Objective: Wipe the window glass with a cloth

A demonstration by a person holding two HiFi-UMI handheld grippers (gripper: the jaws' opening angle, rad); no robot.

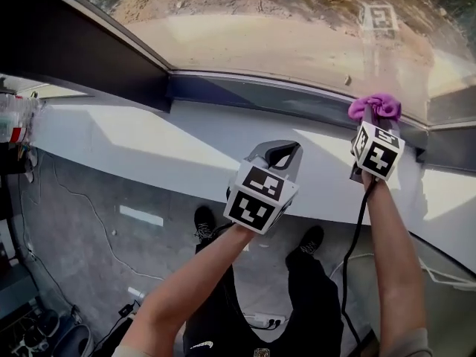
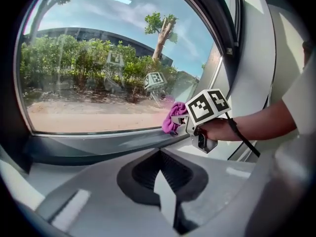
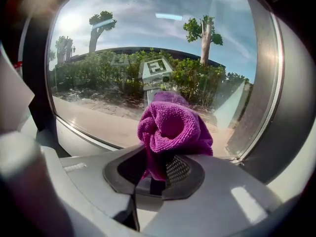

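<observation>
holding a purple cloth point(image 3: 170, 127) in the right gripper point(image 3: 158, 174): jaws clamped on its lower fold, the rest bunched above them and filling the middle of the right gripper view. behind the bunch, the glass point(image 3: 123, 43), with a mirrored marker cube point(image 3: 157, 67) just over the cloth and trees and a hedge outside.

from the head view: right gripper point(image 1: 372, 123) far forward at the right, cloth point(image 1: 375, 107) at the bottom edge of the glass point(image 1: 260, 28), just above the dark lower frame point(image 1: 245, 91). cannot tell from there whether cloth and pane touch.

shown more plainly in the left gripper view, from the side: cloth point(image 2: 172, 118) set against the glass point(image 2: 98, 58) low in its right corner, right gripper point(image 2: 180, 126) just behind it, a hand point(image 2: 217, 130) round the grip, a black cable point(image 2: 244, 141) trailing down from it.

left gripper point(image 2: 165, 181) closed with nothing in it, jaws together, pointed toward the pane and the cloth. in the head view, left gripper point(image 1: 277, 153) nearer the body and left of the right one, well apart from the cloth, over the white sill point(image 1: 134, 136).

only in the head view: grey floor point(image 1: 89, 229) below the sill, and two black shoes point(image 1: 204, 223).
</observation>
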